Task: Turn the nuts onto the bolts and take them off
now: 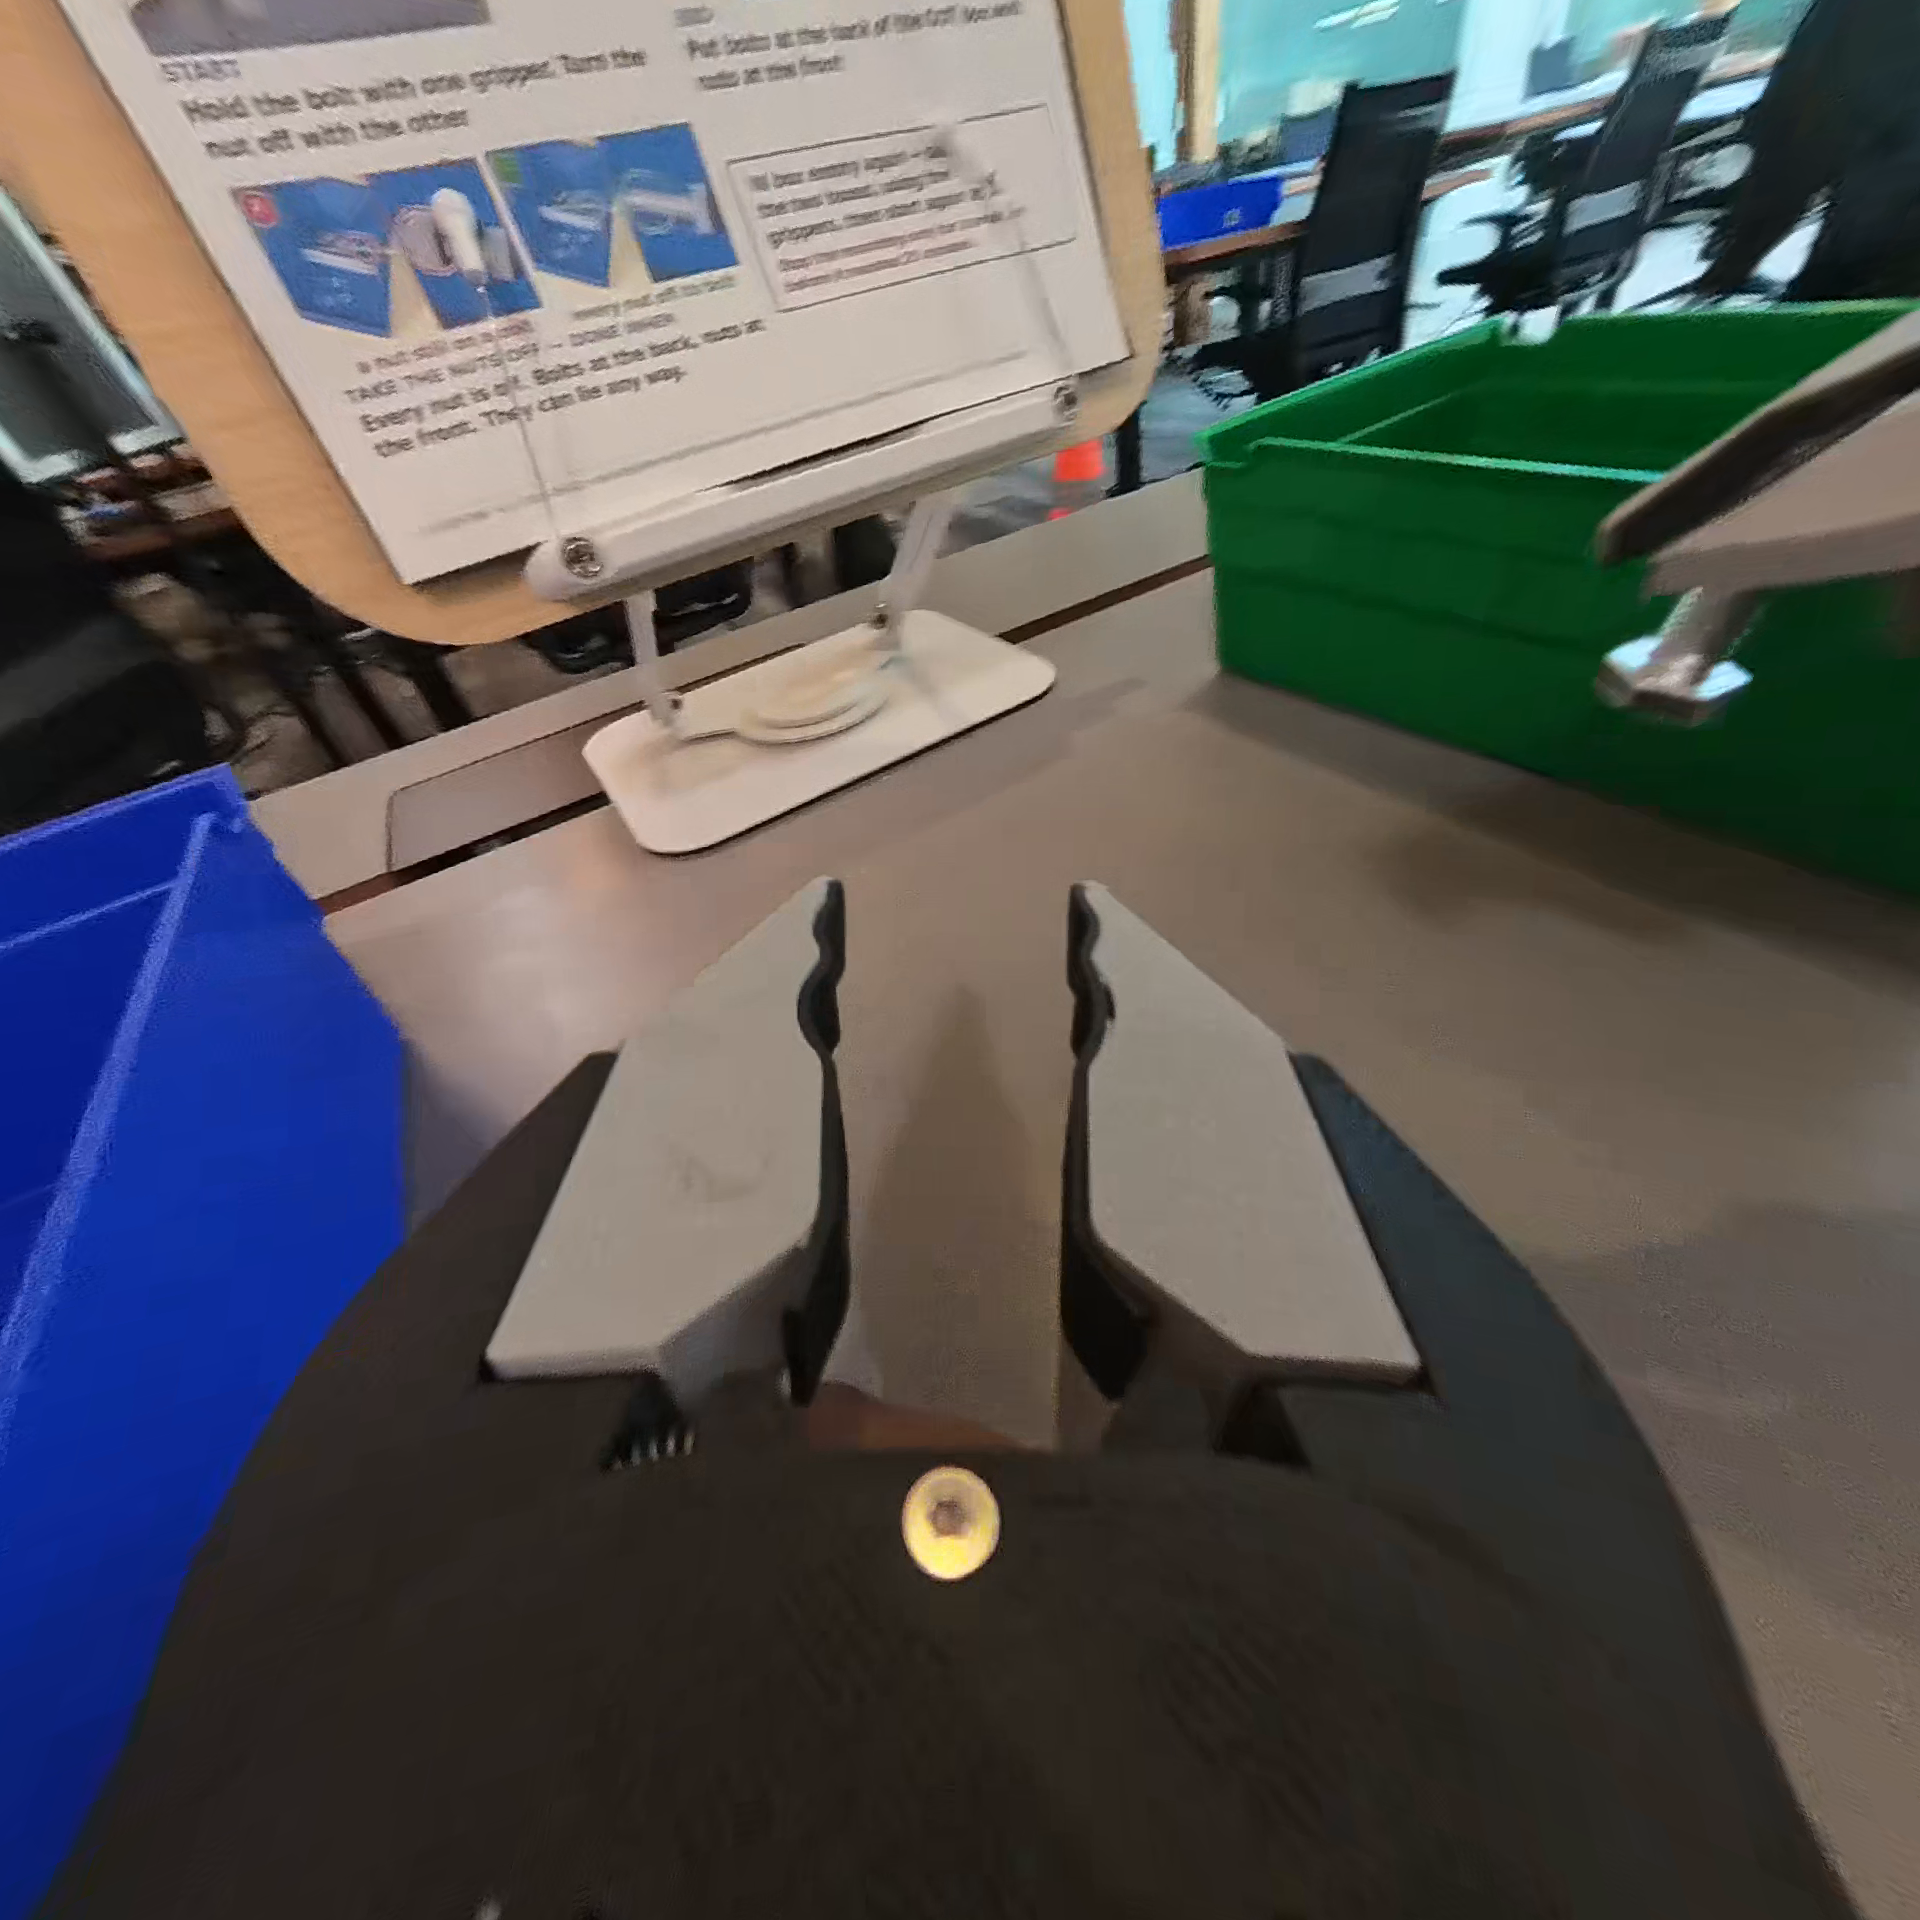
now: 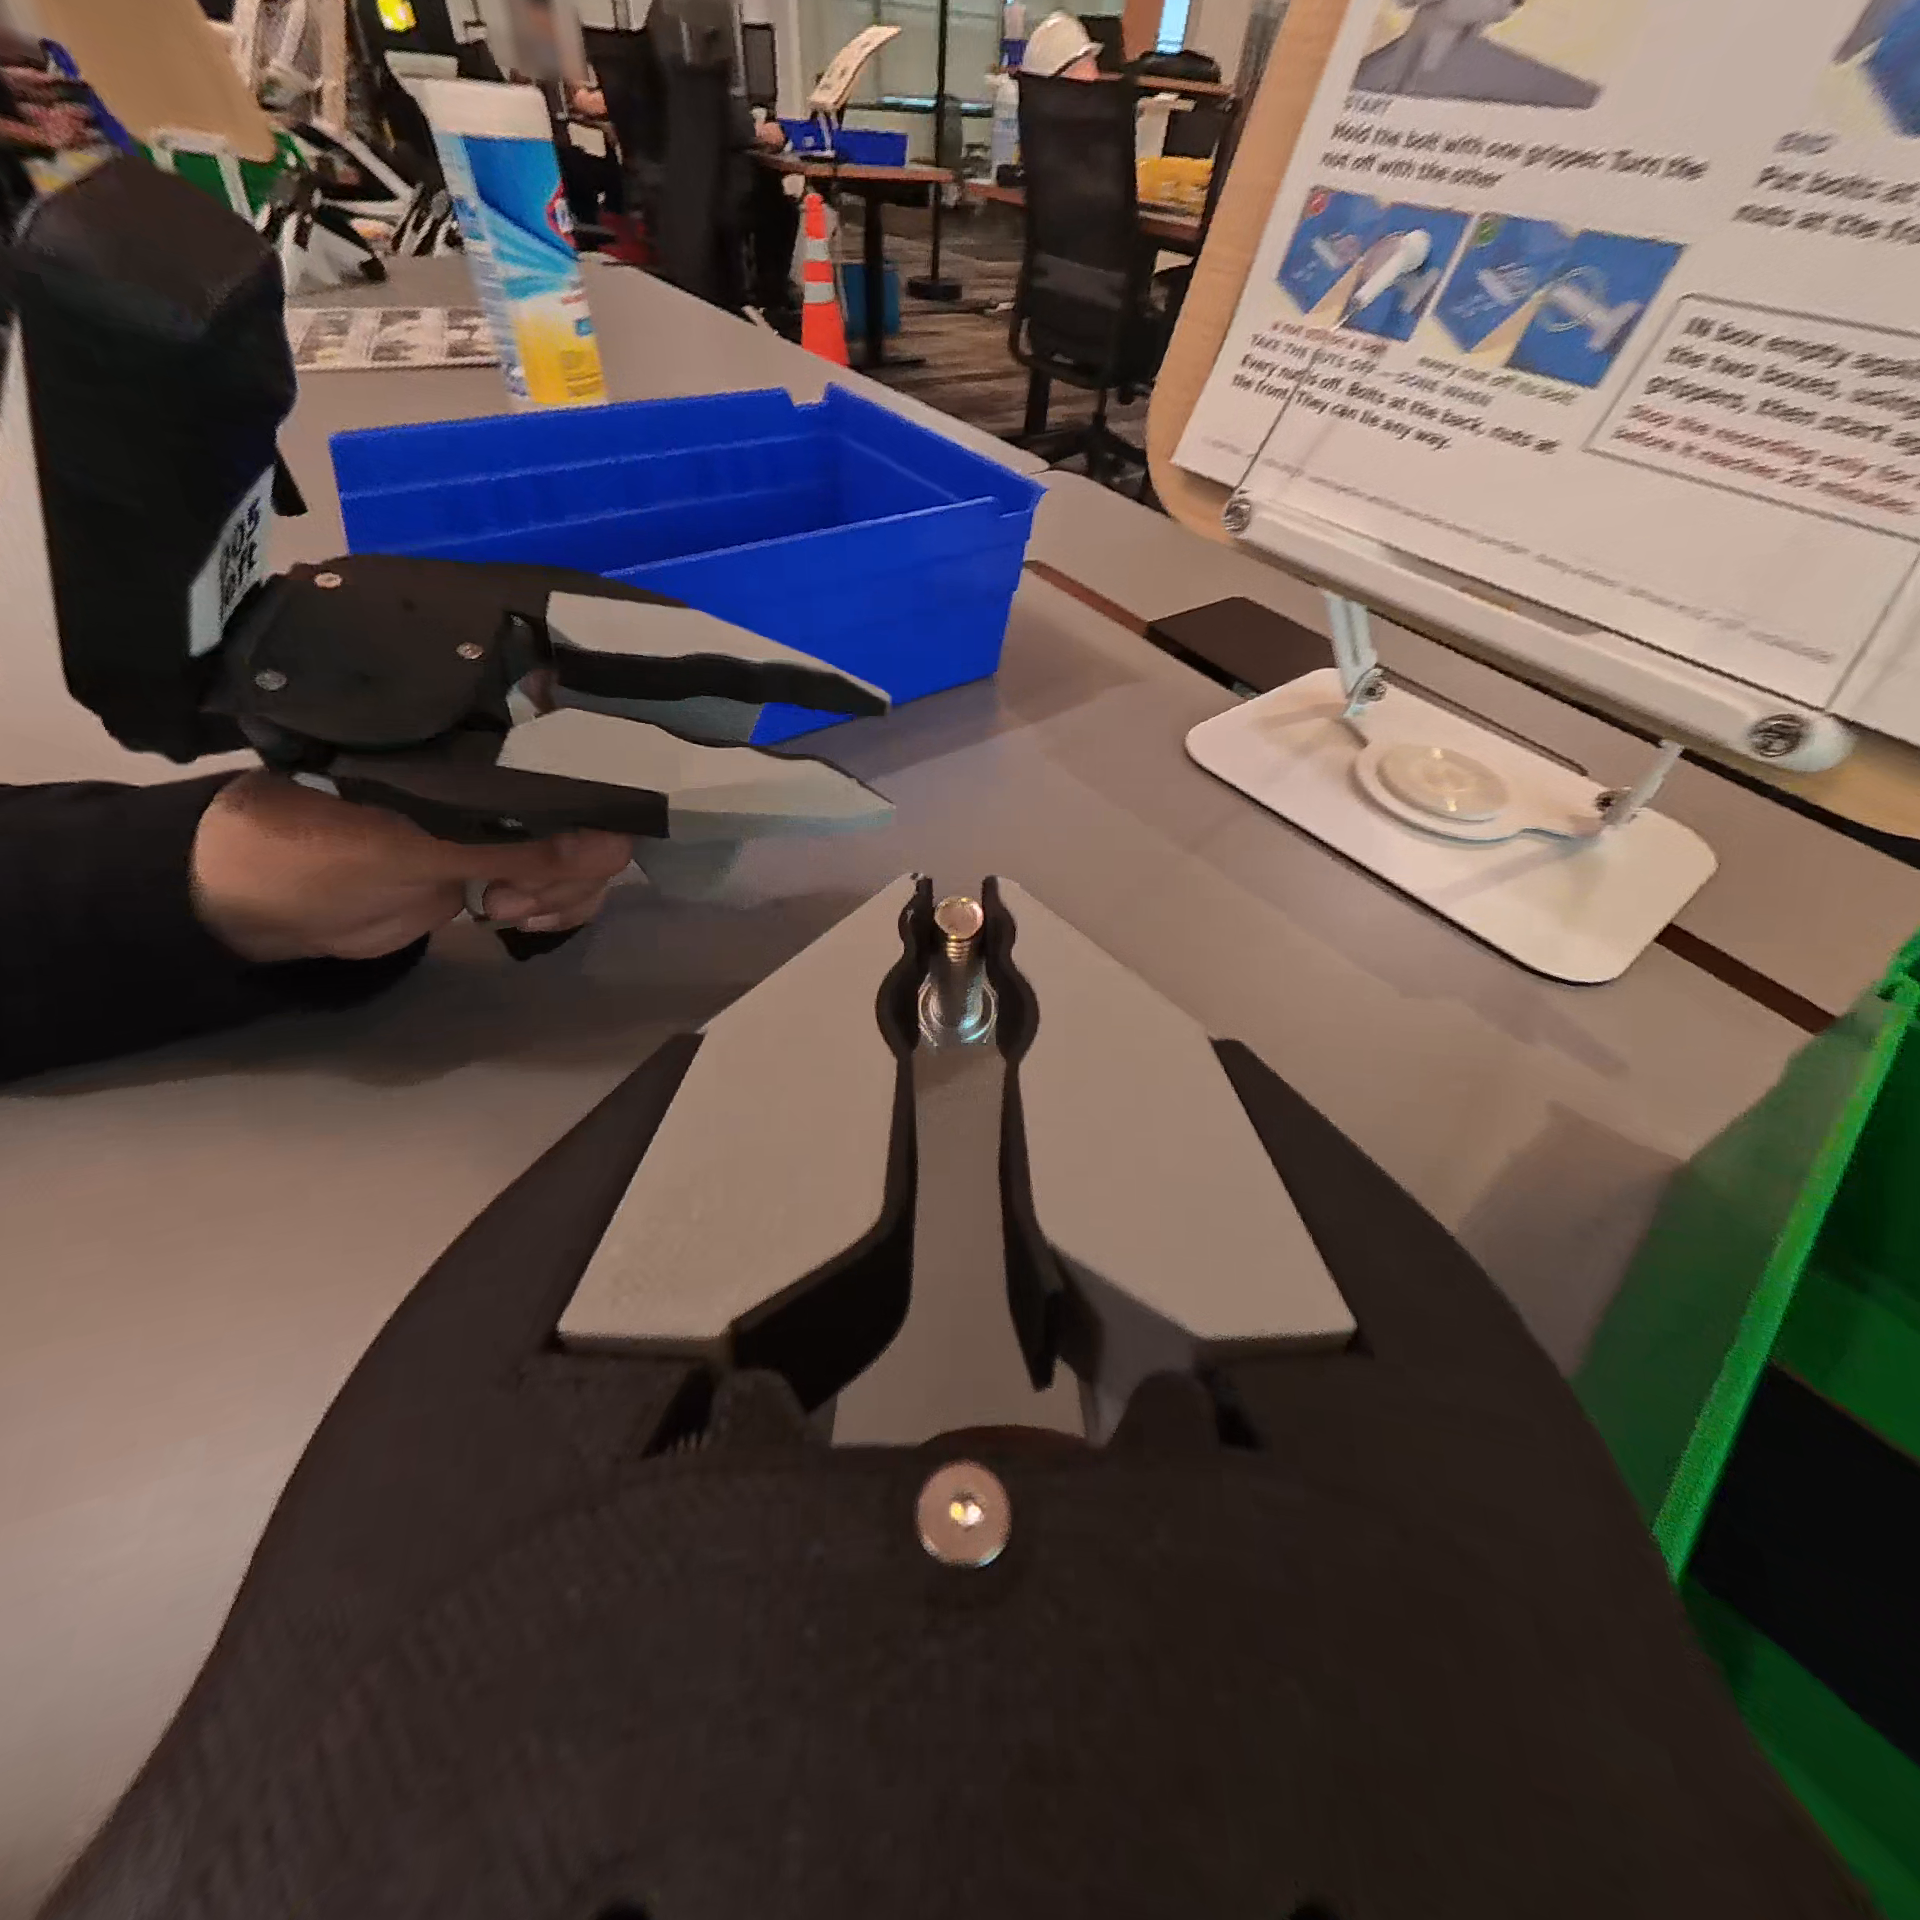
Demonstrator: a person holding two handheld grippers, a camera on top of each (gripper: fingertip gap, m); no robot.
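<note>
A blue bin (image 2: 727, 540) sits toward the left end of the bench (image 2: 1091, 748). Just beside it the left gripper (image 1: 956, 935) hovers above the bench with its fingers (image 1: 727, 1143) spread apart and nothing between them. At the back edge stands a white stand (image 2: 1455, 821) bearing an instruction sheet. The right gripper (image 2: 958, 894) has its fingers closed on a bolt (image 2: 956, 966) carrying a nut (image 2: 958, 1023). A green bin (image 1: 1507, 540) occupies the right end.
</note>
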